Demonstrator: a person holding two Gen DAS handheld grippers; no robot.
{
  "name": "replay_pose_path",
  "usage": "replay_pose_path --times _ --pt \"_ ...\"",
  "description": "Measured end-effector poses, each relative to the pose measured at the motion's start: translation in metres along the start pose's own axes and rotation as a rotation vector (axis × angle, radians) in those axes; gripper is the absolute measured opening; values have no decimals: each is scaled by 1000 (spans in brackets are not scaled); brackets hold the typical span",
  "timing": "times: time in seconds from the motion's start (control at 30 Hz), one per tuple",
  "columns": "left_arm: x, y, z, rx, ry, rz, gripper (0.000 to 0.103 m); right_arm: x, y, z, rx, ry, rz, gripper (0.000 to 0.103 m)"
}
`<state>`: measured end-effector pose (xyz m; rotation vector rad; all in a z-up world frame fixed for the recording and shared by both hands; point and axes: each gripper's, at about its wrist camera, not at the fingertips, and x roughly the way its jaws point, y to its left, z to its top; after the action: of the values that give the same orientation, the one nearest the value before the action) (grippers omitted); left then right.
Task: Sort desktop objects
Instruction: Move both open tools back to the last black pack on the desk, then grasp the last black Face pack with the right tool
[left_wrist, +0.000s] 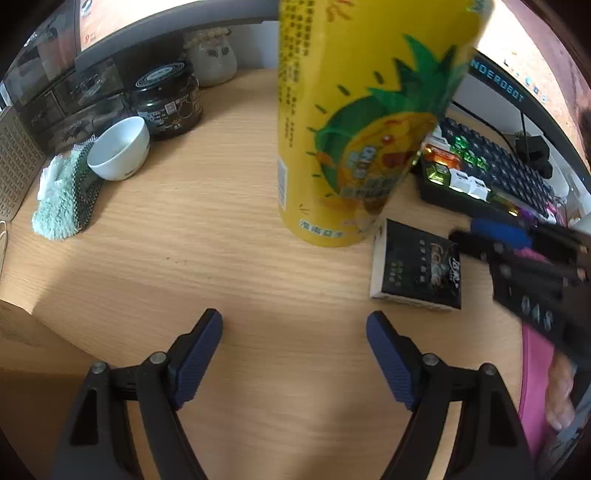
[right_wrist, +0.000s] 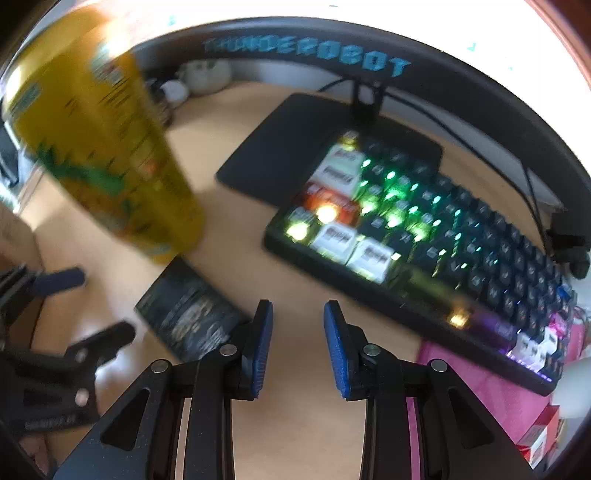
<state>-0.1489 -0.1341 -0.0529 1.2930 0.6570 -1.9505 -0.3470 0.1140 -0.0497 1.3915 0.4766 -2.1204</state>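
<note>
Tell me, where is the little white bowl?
In the left wrist view, the white bowl sits far left on the desk, between the dark jar and the green cloth.

In the left wrist view we see the can (left_wrist: 354, 122) standing mid-frame on the counter (left_wrist: 207, 236), the box (left_wrist: 417, 266) just below-right of it, the keyboard (left_wrist: 491, 173) at right, and the bowl (left_wrist: 120, 147), jar (left_wrist: 168, 99) and cloth (left_wrist: 64, 195) at upper left.
</note>
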Motion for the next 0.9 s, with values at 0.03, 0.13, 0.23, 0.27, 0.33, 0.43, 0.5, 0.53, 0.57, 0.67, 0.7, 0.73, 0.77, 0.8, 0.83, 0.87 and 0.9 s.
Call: replay_pose_path --times 0.03,0.13,0.23,0.27,0.33,0.43,0.5,0.53,0.57,0.67,0.7,0.73,0.77,0.8,0.83,0.87,0.9 --pt "0 1 0 -4 2 2 82 -2 3 -2 -14 9 27 31" --pt "0 3 -2 -1 0 4 82 -6 3 -3 2 29 101 31" --pt "-1 5 -3 -7 -6 9 82 -3 -1 4 17 6 57 31" --pt "-1 6 -2 -9 -5 11 82 0 -2 8 20 5 46 31" --pt "0 5 -2 -4 -7 26 82 6 -3 12 34 2 55 31" --pt "-1 2 -4 5 -8 13 82 9 2 13 23 14 119 31" --pt "-3 -3 -8 19 -6 3 82 4 16 6 7 11 119 31" --pt "-4 -6 -10 32 -4 0 82 2 17 5 5 9 107 31" --pt "-5 -8 -13 41 -5 1 82 2 18 2 7 11 103 31" --pt "-10 -11 -20 44 -9 -7 82 1 18 -12 37 24 120 31" --pt "-12 -12 -24 46 -9 -13 82 0 16 -16 44 23 122 31" --pt "-14 -13 -27 54 -9 -19 82 -2 17 -21 51 27 123 31" --pt "-18 -15 -32 65 -6 -25 82 -5 19 -27 55 35 127 31" --pt "-21 -17 -38 71 -3 -26 82 -6 20 -31 58 41 127 31" --pt "-22 -18 -42 73 0 -27 82 -9 22 -38 59 45 125 31" --pt "-25 -19 -48 78 3 -29 82 -15 25 -49 59 49 120 31" --pt "-28 -22 -56 86 5 -30 82 -23 28 -63 58 52 116 31"
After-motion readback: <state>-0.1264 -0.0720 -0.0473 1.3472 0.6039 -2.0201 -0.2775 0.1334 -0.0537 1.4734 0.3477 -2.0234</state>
